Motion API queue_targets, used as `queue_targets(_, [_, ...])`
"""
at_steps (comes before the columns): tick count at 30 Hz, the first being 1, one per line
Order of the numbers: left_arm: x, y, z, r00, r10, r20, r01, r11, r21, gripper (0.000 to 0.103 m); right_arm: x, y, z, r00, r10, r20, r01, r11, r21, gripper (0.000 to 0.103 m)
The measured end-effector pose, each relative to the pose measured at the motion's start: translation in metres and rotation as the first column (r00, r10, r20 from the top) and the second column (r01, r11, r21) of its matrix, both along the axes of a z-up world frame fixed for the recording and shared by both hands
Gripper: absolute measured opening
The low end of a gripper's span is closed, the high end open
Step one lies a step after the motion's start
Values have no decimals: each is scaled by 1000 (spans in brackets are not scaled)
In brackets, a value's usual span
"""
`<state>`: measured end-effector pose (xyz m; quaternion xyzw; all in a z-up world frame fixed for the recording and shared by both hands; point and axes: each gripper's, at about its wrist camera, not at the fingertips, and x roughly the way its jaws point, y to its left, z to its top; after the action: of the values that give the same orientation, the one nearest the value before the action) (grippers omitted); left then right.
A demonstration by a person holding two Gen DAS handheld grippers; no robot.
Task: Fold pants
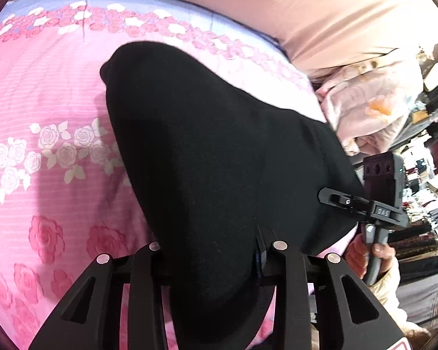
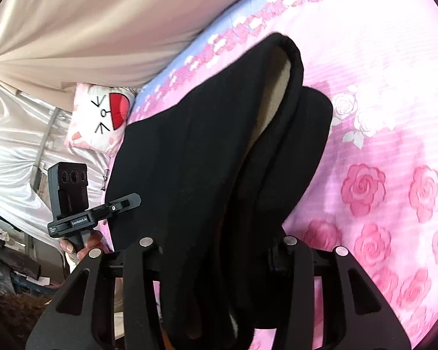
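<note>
Where pants (image 1: 207, 157) hang, a rose-print bedspread (image 1: 43, 93) meets beige curtain (image 2: 96, 23).

Pink rose-print bed (image 1: 43, 93), black pants (image 1: 195, 145) draped on it

We see black pants (image 1: 207, 157) with a pale cream lining showing inside (image 2: 280, 87). The bedsheet (image 1: 43, 87) is pink with red and white roses and a lavender far band. The cushion (image 2: 100, 119) is white-pink with a cat face.
</note>
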<state>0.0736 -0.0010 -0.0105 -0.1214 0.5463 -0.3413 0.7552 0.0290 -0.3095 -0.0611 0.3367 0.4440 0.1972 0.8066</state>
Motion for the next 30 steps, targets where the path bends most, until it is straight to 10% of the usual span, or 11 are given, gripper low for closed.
queue_targets(11, [-21, -27, -15, 998, -12, 54, 1, 981, 194, 33, -26, -10, -52, 996, -55, -70, 61, 994, 95, 46])
queue_targets(30, [-51, -50, -8, 958, -22, 285, -93, 919, 384, 33, -29, 0, -46, 996, -88, 8, 88, 995, 45, 45])
